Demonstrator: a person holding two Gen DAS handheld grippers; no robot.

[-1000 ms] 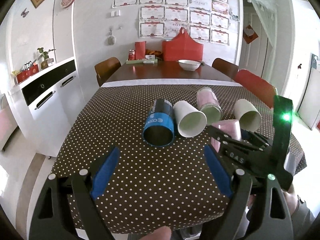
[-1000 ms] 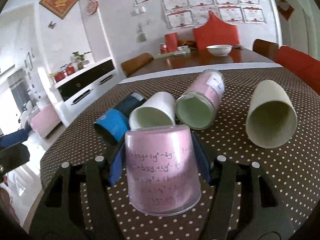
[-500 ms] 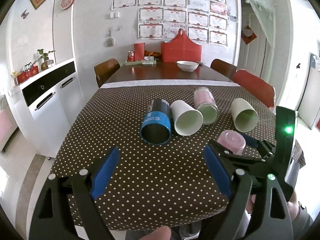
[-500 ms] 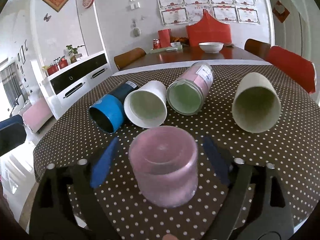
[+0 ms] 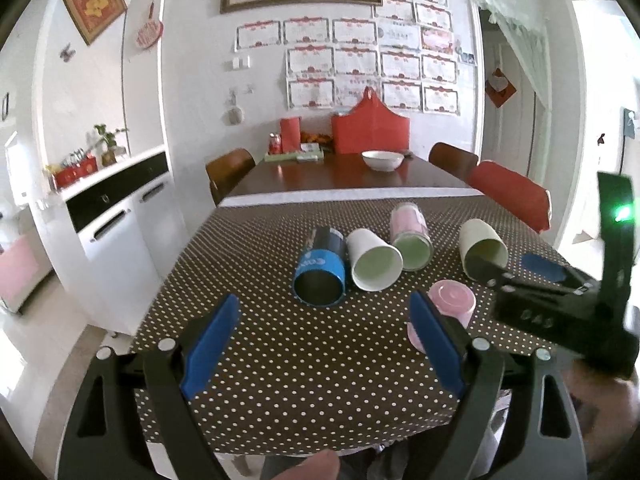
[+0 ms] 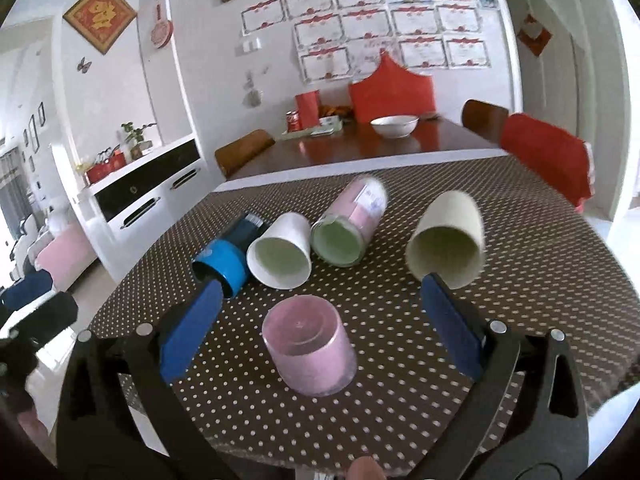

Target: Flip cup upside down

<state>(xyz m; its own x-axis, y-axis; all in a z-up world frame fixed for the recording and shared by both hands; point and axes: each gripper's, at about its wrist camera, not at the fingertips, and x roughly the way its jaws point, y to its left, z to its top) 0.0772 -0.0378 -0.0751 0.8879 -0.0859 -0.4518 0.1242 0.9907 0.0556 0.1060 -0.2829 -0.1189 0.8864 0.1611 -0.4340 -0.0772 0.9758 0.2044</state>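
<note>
Pink cup (image 6: 308,346) stands inverted on the polka-dot desk (image 6: 400,412), untouched between the spread fingers of the right gripper (image 6: 320,334). Left gripper (image 5: 320,346) fingers likewise apart, empty. Advice: withdraw straight back, clear of the cream cup (image 6: 448,242) lying near the right finger.

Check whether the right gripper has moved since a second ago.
Yes. The right gripper has opened, let go of the pink cup and pulled back from it; the cup stands upside down on the tablecloth.
</note>
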